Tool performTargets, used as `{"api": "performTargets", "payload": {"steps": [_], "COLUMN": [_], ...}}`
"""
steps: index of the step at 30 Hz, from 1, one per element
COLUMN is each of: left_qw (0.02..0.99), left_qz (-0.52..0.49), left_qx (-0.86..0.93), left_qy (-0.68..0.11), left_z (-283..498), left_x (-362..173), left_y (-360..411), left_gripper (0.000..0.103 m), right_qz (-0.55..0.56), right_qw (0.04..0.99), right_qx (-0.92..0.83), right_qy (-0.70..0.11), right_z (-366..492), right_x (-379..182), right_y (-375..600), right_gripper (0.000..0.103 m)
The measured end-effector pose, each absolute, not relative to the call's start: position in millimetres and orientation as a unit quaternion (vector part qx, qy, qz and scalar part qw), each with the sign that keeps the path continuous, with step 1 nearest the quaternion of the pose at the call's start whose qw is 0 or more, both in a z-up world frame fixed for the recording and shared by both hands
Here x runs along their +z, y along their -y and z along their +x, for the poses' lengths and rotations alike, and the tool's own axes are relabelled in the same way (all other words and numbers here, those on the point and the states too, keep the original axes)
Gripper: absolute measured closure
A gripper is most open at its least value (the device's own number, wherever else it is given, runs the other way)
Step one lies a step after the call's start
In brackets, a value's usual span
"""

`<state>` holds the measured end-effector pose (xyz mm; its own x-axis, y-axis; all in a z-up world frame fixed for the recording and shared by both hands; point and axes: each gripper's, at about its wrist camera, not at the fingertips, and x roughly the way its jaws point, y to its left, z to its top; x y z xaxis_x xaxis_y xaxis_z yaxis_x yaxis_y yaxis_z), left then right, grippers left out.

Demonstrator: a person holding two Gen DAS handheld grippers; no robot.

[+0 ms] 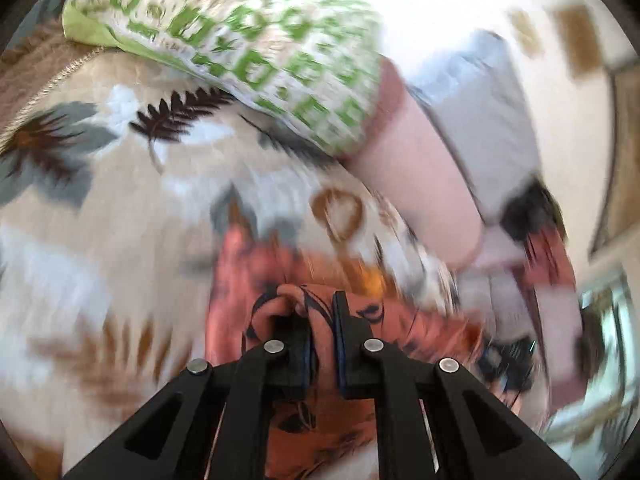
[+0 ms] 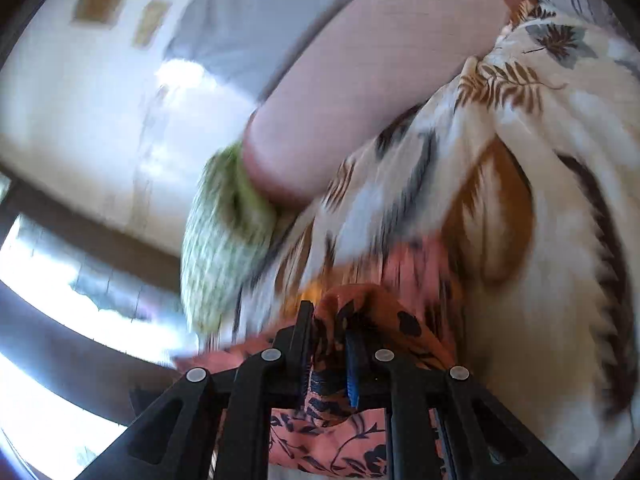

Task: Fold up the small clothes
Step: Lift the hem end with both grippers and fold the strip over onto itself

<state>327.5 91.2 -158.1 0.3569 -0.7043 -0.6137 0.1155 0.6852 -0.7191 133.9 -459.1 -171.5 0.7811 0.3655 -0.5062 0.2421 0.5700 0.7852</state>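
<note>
A small orange garment with a dark floral print (image 1: pixel 316 344) is pinched between the black fingers of my left gripper (image 1: pixel 320 312), which is shut on a bunched edge of it. In the right wrist view the same orange garment (image 2: pixel 384 328) is clamped in my right gripper (image 2: pixel 326 320), also shut on the cloth. The garment hangs lifted over a cream bedspread with brown and grey leaves (image 1: pixel 120 200). Both views are blurred by motion.
A green-and-white patterned cloth (image 1: pixel 240 40) lies at the far side of the bedspread (image 2: pixel 560 160) and shows as a blurred green cloth (image 2: pixel 224 240) on the right side. A person's bare leg (image 1: pixel 420 184) and grey shorts (image 1: pixel 492 120) are close by.
</note>
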Motion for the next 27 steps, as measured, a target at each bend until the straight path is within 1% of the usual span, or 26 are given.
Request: {"api": "performTargets", "payload": {"steps": [1,2,4,6,7,9,10,11,12,13,14,15,17,18,19,20,21,23,25,27], "left_qw": [0.765,0.767,0.775,0.779,0.78,0.787,0.792,0.795,0.798,0.801,0.805,0.808,0.814,0.817,0.818,0.818,0.819,0.819,0.82,0.822], "left_qz": [-0.306,-0.308,-0.318,-0.337,-0.341,-0.347,-0.352,-0.356,-0.355,-0.347,-0.336,-0.325,-0.291,-0.268,-0.245,-0.221,-0.203,-0.169,-0.165,-0.168], "left_qx": [-0.235,-0.21,-0.156,-0.145,-0.149,-0.158,-0.159,-0.161,-0.161,-0.161,-0.174,-0.186,-0.208,-0.225,-0.242,-0.252,-0.255,-0.247,-0.231,-0.23], "left_qy": [-0.515,-0.523,-0.524,-0.508,-0.503,-0.484,-0.473,-0.463,-0.46,-0.46,-0.457,-0.454,-0.457,-0.459,-0.461,-0.466,-0.472,-0.49,-0.497,-0.493], "left_z": [351.3,364.6,379.3,373.5,368.8,354.4,350.3,342.7,333.0,323.8,309.8,301.1,284.0,273.0,262.5,253.6,249.5,244.4,245.0,245.6], "left_x": [-168.1,-174.7,-190.5,-200.2,-201.9,-200.8,-199.4,-196.9,-193.2,-188.5,-182.3,-175.4,-167.7,-165.6,-167.2,-170.8,-176.4,-190.0,-202.1,-202.7], "left_y": [-85.0,-81.6,-80.9,-89.8,-95.2,-113.7,-122.7,-130.3,-136.2,-138.6,-137.6,-131.5,-117.0,-105.8,-91.9,-77.4,-65.4,-49.2,-45.8,-48.0], "left_gripper": [0.09,0.086,0.059,0.054,0.054,0.054,0.052,0.048,0.045,0.045,0.045,0.044,0.043,0.043,0.042,0.042,0.042,0.042,0.043,0.043], "right_qz": [0.48,0.5,0.537,0.566,0.578,0.591,0.587,0.584,0.581,0.579,0.578,0.567,0.526,0.486,0.458,0.428,0.385,0.336,0.267,0.205], "right_qw": [0.809,0.793,0.75,0.721,0.718,0.722,0.73,0.737,0.748,0.756,0.764,0.78,0.805,0.821,0.83,0.837,0.843,0.84,0.832,0.838], "right_qx": [0.019,-0.004,-0.044,-0.057,-0.049,-0.024,-0.02,-0.02,-0.023,-0.033,-0.045,-0.062,-0.046,-0.036,-0.028,-0.018,-0.002,0.018,0.009,-0.017], "right_qy": [-0.341,-0.348,-0.384,-0.395,-0.385,-0.36,-0.349,-0.34,-0.321,-0.302,-0.284,-0.257,-0.27,-0.298,-0.318,-0.34,-0.377,-0.426,-0.487,-0.505], "right_z": [157.9,175.5,199.8,203.7,200.9,191.8,184.0,177.8,168.9,159.7,149.3,138.8,139.2,143.6,146.6,151.1,159.1,169.9,190.4,217.1], "right_x": [-185.3,-200.2,-232.5,-258.2,-263.4,-265.6,-262.1,-258.2,-251.1,-243.2,-235.5,-221.4,-203.3,-193.2,-189.0,-186.3,-186.7,-194.4,-213.9,-220.5], "right_y": [468.0,475.9,488.2,492.4,494.6,500.9,504.3,507.9,512.9,517.6,520.9,521.5,511.4,495.2,480.8,464.8,439.4,407.4,373.5,359.4], "right_gripper": [0.088,0.086,0.084,0.083,0.082,0.078,0.074,0.063,0.05,0.022,0.019,0.019,0.021,0.021,0.026,0.033,0.035,0.047,0.053,0.052]}}
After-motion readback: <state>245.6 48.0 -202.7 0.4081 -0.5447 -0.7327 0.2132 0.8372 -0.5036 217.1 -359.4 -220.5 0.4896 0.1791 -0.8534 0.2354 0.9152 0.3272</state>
